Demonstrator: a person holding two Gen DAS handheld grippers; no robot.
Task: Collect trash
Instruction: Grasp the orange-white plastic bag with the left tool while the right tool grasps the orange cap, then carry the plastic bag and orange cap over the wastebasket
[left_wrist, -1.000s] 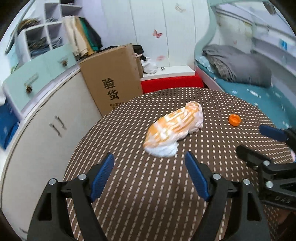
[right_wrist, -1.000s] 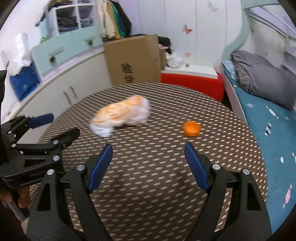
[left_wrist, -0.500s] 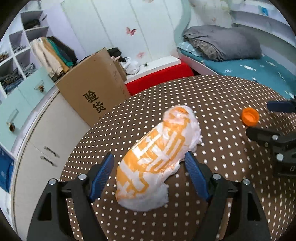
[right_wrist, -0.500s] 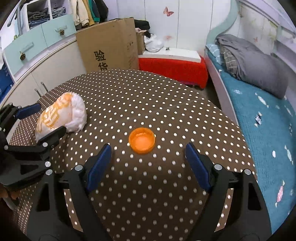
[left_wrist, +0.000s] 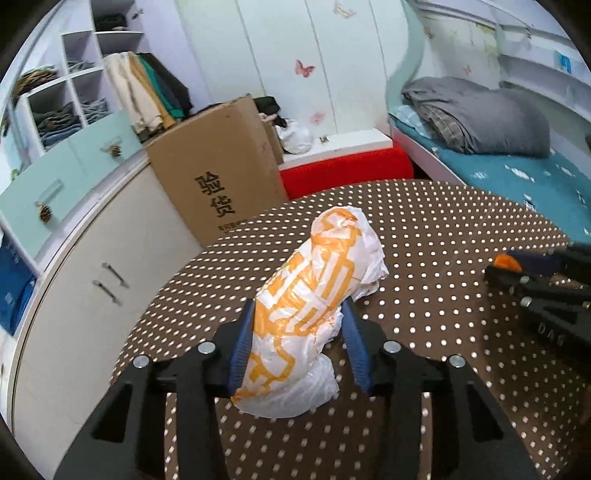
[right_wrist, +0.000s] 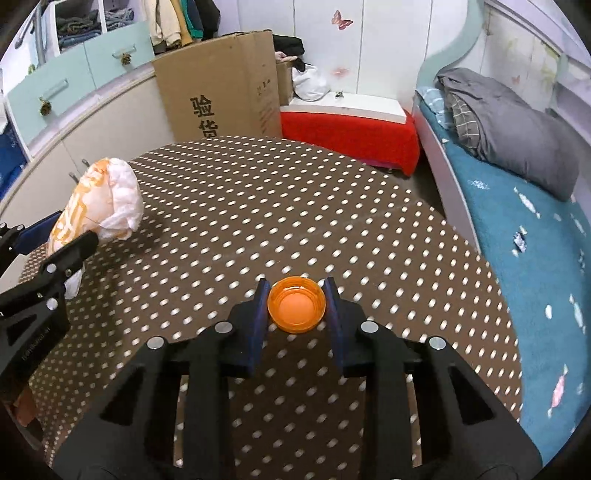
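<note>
To clear the table (right_wrist: 369, 229), the left gripper (left_wrist: 299, 341) closes around the bag (left_wrist: 314, 295) while the right gripper (right_wrist: 297, 306) pinches the cap (right_wrist: 297, 304).

**Hidden and cut off**

In the left wrist view, the orange plastic bottle cap (left_wrist: 506, 261) at the right edge shows only a sliver behind the right gripper (left_wrist: 517, 266). The crumpled white-and-orange plastic bag (left_wrist: 314, 295) hides the brown polka-dot desk (left_wrist: 424, 229) beneath it. In the right wrist view, the left gripper (right_wrist: 55, 236) is cut off at left.

Bright, sharp frames; fisheye-warped edges
</note>
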